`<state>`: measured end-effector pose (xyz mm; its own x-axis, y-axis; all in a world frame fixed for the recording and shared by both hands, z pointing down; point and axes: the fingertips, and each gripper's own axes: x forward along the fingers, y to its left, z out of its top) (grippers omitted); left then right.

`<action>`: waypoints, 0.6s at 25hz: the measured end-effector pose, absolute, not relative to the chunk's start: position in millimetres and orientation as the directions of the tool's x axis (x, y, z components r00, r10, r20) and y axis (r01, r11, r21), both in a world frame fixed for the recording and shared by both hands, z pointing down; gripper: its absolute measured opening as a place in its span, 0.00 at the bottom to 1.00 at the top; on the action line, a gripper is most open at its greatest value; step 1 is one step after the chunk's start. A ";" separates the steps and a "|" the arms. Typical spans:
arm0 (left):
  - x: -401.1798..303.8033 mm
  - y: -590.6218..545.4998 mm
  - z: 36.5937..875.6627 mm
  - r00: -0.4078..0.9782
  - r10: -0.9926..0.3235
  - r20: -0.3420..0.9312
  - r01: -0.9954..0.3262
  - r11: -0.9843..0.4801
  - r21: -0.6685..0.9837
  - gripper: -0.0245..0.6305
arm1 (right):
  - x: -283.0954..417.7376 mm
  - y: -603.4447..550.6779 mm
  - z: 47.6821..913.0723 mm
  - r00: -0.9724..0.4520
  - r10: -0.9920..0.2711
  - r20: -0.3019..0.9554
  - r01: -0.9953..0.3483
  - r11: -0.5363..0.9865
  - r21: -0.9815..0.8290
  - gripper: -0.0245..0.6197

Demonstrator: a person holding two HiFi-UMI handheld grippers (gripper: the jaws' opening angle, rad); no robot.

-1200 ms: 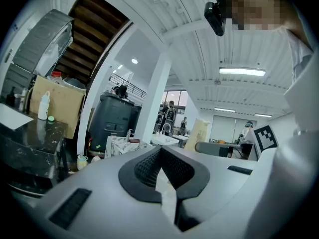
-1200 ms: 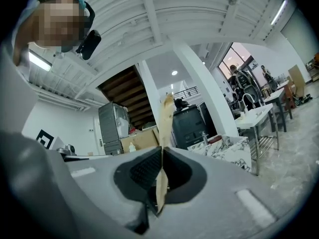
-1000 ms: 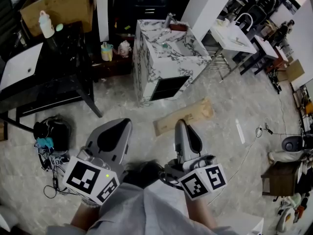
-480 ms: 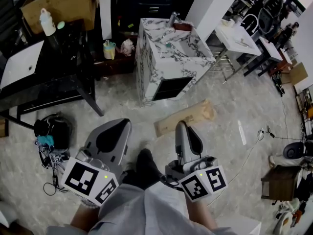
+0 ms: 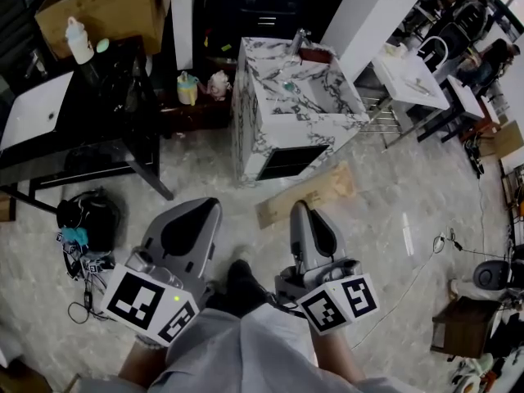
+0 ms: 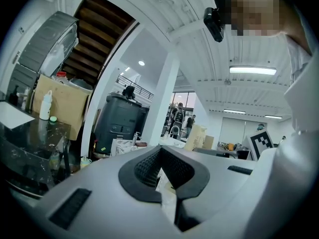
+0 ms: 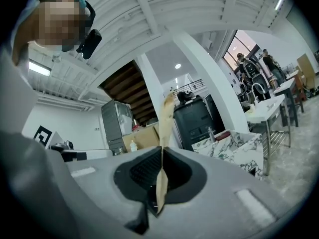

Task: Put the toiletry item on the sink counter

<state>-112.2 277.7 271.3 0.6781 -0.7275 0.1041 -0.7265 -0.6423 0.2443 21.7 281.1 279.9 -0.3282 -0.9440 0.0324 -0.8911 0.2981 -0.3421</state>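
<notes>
Currently the right gripper [image 7: 162, 151] has its jaws pressed onto a thin, flat, tan card-like toiletry item [image 7: 165, 128]. The right gripper view shows it edge-on, running up between the black pads and standing out past the tips. The left gripper [image 6: 160, 151] carries nothing: its jaws meet at the tips with nothing between them. In the head view both grippers sit side by side low in the picture, a little apart. They point toward a white box-shaped sink unit with grey marble veining [image 5: 266, 109], which stands well ahead of them on the pale marbled floor [image 5: 205, 178]. The item is therefore in the air, well apart from the unit's top. A chrome tap [image 5: 296, 39] rises at the back of that top. A flat brown cardboard-like slab [image 5: 327, 188] shows crosswise right at the right gripper's tip in the head view; whether it is the pinched item or something lying on the floor I cannot tell. To the left of the sink unit stands a black desk [image 5: 98, 150], with a white plastic bottle [image 5: 78, 41] at its far edge in front of a brown cardboard box [image 5: 115, 11]. A dark shoe [image 5: 246, 281] of the person shows between the two grippers.
</notes>
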 end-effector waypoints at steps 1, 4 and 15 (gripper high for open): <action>-108.3 271.1 270.5 0.673 -0.732 0.104 -0.731 -0.638 0.243 0.04 | 25.5 273.3 279.0 -0.335 -0.942 0.032 -0.889 0.305 -0.340 0.05; -97.1 251.9 267.0 0.657 -0.747 0.102 -0.745 -0.623 0.237 0.04 | 36.7 251.4 276.2 -0.357 -0.934 0.027 -0.882 0.327 -0.340 0.05; -58.7 192.9 254.8 0.590 -0.802 0.093 -0.798 -0.562 0.219 0.05 | 75.1 180.3 267.4 -0.439 -0.898 0.010 -0.842 0.408 -0.354 0.05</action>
